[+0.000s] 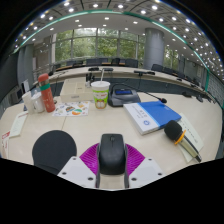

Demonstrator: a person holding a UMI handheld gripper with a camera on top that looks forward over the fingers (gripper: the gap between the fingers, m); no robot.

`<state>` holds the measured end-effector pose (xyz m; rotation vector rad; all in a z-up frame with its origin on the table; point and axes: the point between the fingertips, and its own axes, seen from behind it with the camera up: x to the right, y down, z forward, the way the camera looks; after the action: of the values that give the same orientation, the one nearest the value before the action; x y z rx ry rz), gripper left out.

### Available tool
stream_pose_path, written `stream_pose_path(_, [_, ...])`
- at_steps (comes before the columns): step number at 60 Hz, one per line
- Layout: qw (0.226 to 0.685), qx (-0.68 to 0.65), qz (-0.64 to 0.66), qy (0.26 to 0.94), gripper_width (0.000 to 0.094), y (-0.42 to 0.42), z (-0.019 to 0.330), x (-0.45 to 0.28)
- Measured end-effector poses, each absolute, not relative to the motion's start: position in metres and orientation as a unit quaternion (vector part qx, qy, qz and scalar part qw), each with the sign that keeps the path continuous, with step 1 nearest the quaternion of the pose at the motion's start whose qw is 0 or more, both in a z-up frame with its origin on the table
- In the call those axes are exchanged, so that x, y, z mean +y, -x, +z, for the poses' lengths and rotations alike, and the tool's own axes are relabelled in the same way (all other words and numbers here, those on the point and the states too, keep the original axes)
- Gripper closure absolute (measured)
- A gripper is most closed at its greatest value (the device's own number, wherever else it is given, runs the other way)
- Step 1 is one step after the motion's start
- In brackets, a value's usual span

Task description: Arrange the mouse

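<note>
Claw (112, 170) closed on black mouse (112, 152), purple pads (91, 158) pressing both its sides. Round black mousepad (53, 150) just left on counter (95, 125). Beyond: blue-covered book (151, 115), microphone (176, 131), paper cup (100, 94), orange bottle (46, 92).

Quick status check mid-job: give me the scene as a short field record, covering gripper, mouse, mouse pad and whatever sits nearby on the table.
gripper: gripper, fingers at either side of the mouse, purple pads against its flanks
mouse: black mouse, held between the fingers
mouse pad: round black pad, left of the mouse, nothing on it
ahead: paper cup, beyond the mouse
right: blue-and-white book, microphone beside it
left: orange bottle
surface: light table
</note>
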<state>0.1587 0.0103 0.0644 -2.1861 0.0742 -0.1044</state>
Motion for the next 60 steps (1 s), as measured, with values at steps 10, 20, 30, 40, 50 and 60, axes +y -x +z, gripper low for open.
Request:
stream_pose_path(10, [0.489,0.007,-0.008,0.872,0.0618,-0.078,0.115,0.025])
stream_pose_path(20, [0.459,-0.034,0.027,0.887,0.0620,0.015,0.079,0.037])
stream_pose_path(30, [0.417,-0.056,0.028,0.907,0.0618,0.066,0.013,0.044])
stream_pose_path(40, [0.408,-0.056,0.017,0.911,0.0493,0.070,-0.010,0.045])
stream_pose_path(50, [0.392,-0.048,0.032,0.918,0.0103,0.070,0.008,0.025])
stream_pose_path(60, [0.408,-0.034,-0.011,0.912,0.0079,0.051,0.073,-0.021])
